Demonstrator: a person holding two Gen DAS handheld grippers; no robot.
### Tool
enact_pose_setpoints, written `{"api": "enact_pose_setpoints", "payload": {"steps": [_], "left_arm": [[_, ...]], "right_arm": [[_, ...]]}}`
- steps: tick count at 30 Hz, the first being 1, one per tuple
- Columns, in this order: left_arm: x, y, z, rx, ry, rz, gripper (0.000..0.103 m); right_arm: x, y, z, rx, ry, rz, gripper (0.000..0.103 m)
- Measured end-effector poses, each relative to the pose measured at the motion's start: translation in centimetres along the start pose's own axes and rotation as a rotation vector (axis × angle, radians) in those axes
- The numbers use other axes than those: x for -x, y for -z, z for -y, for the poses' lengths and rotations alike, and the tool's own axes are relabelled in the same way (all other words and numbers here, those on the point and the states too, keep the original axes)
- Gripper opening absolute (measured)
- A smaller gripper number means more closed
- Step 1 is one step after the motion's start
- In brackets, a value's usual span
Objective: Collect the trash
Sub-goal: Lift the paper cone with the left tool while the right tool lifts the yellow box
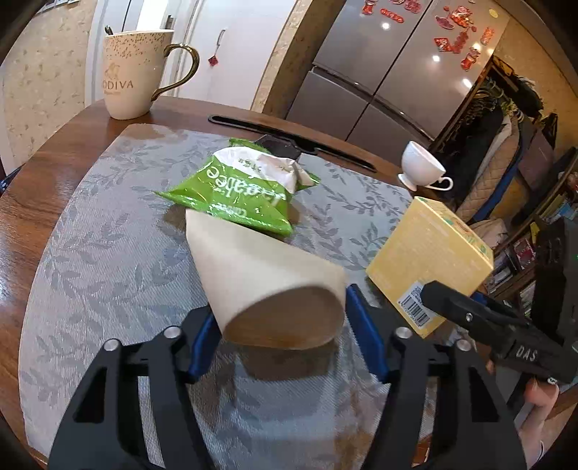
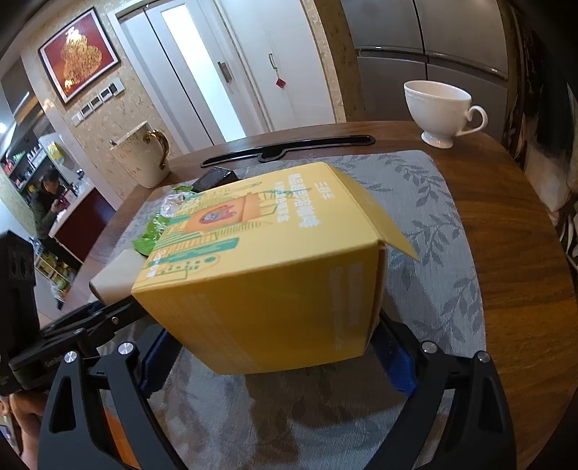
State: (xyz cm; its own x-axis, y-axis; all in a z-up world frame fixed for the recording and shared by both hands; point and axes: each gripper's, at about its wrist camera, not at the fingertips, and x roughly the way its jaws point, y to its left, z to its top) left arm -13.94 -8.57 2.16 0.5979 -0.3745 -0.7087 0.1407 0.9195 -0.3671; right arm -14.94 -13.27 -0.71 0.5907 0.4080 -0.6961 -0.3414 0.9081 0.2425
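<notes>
A yellow box (image 2: 267, 267), one flap open, is clamped in the right gripper (image 2: 278, 347) above the counter (image 2: 513, 224), a cardboard tube (image 1: 267, 274) is clamped in the left gripper (image 1: 285, 336), and a green wrapper (image 1: 238, 191) lies just beyond it, before a mug (image 1: 133, 72) holding a spoon (image 1: 108, 30).

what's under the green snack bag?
The green snack bag lies on the grey placemat. Its near edge overlaps the far end of the cardboard tube held by the left claw. Anything beneath its middle is covered.

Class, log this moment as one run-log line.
left gripper: holds beige cardboard tube | right gripper: holds yellow cardboard box | green plastic wrapper: on placemat
</notes>
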Motion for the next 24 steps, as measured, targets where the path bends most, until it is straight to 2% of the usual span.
{"api": "enact_pose_setpoints", "payload": {"steps": [1, 2, 3, 8, 10, 11, 12, 14, 17, 20, 24], "left_arm": [[0.2, 0.1, 0.0, -0.002, 0.003, 0.003, 0.058], [0.4, 0.2, 0.1, -0.005, 0.01, 0.006, 0.051], [0.5, 0.2, 0.2, -0.005, 0.017, 0.004, 0.047], [1.6, 1.1, 0.6, -0.029, 0.017, -0.008, 0.048], [2.1, 1.4, 0.9, -0.049, -0.017, 0.002, 0.07], [2.3, 1.5, 1.2, -0.062, -0.022, 0.01, 0.086], [2.5, 1.5, 1.2, -0.067, -0.027, 0.017, 0.091], [2.7, 1.5, 1.0, -0.054, -0.018, 0.016, 0.092], [2.7, 1.1, 0.0, 0.019, 0.017, 0.015, 0.094], [2.3, 0.5, -1.3, 0.114, 0.032, 0.016, 0.094], [2.3, 0.0, -3.1, 0.241, 0.099, 0.03, 0.093]], "right_arm": [[0.2, 0.1, 0.2, -0.006, -0.011, -0.001, 0.091], [0.4, 0.2, 0.3, -0.01, -0.015, -0.002, 0.091], [0.6, 0.3, 0.5, -0.018, -0.023, -0.002, 0.091], [1.4, 0.9, 1.0, -0.023, -0.031, -0.013, 0.091], [1.7, 1.1, 1.0, -0.013, -0.027, -0.014, 0.091], [1.8, 1.2, 1.0, -0.01, -0.026, -0.015, 0.091], [1.9, 1.2, 1.1, -0.009, -0.026, -0.015, 0.091], [2.0, 1.3, 1.1, -0.01, -0.025, -0.015, 0.091], [1.9, 1.4, 0.9, -0.01, -0.029, -0.016, 0.091], [1.9, 1.4, 0.8, -0.006, -0.026, -0.014, 0.091], [1.9, 1.3, 0.6, -0.001, -0.021, -0.013, 0.091]]}}
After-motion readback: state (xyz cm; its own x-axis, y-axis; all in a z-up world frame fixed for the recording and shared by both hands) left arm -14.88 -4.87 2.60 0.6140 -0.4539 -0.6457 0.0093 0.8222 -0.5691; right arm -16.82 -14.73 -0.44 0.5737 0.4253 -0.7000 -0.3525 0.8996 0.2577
